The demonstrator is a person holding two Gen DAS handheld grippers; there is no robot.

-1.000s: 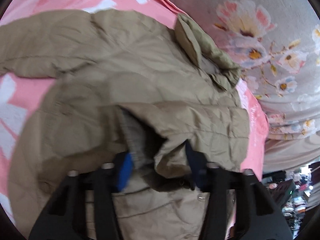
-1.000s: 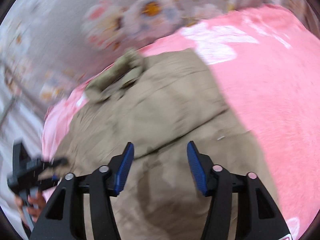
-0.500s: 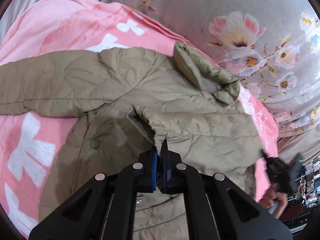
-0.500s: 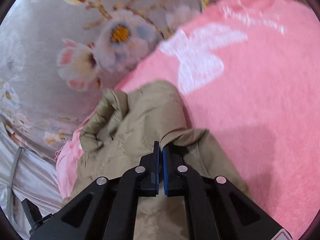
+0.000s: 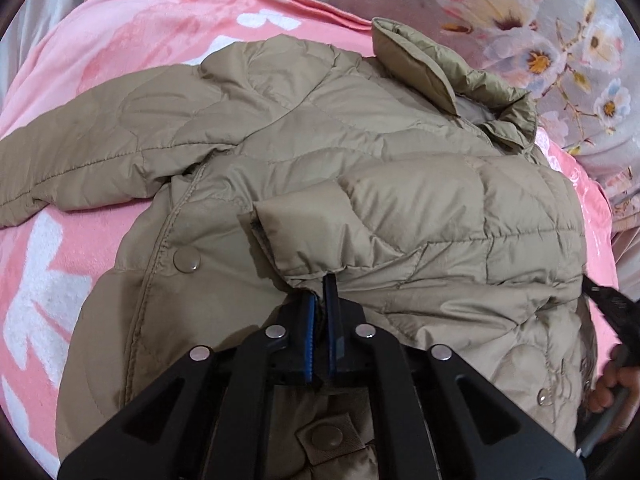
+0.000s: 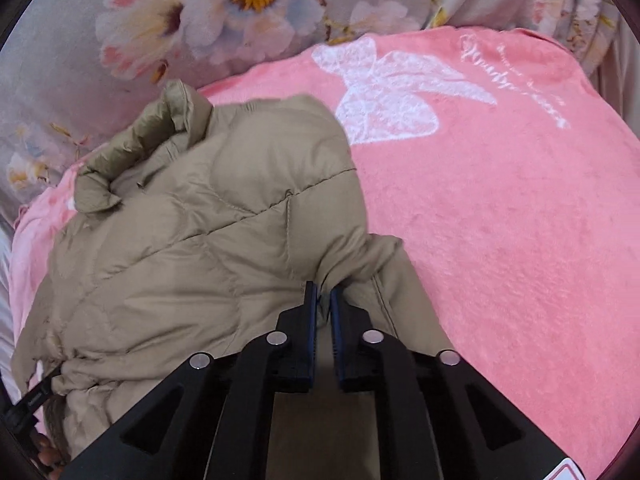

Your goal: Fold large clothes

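A tan quilted jacket (image 5: 360, 152) lies front up on a pink blanket (image 5: 140, 40), collar (image 5: 432, 64) at the far end. One sleeve (image 5: 420, 216) is folded across the chest. My left gripper (image 5: 320, 292) is shut on that sleeve's cuff edge. The other sleeve (image 5: 80, 152) stretches out to the left. In the right wrist view the jacket (image 6: 180, 248) bulges up, and my right gripper (image 6: 321, 290) pinches a fold of its fabric at the side edge. Those jaws are opening slightly, with the cloth still between the pads.
The pink blanket (image 6: 500, 220) with white bow prints spreads wide to the right of the jacket. A grey floral bedsheet (image 6: 240, 0) lies beyond it. A hand (image 5: 616, 396) with the other gripper shows at the left wrist view's right edge.
Both grippers went from open to closed on jacket fabric. The sleeve now lies flatter across the chest, and both views have drawn nearer to the jacket.
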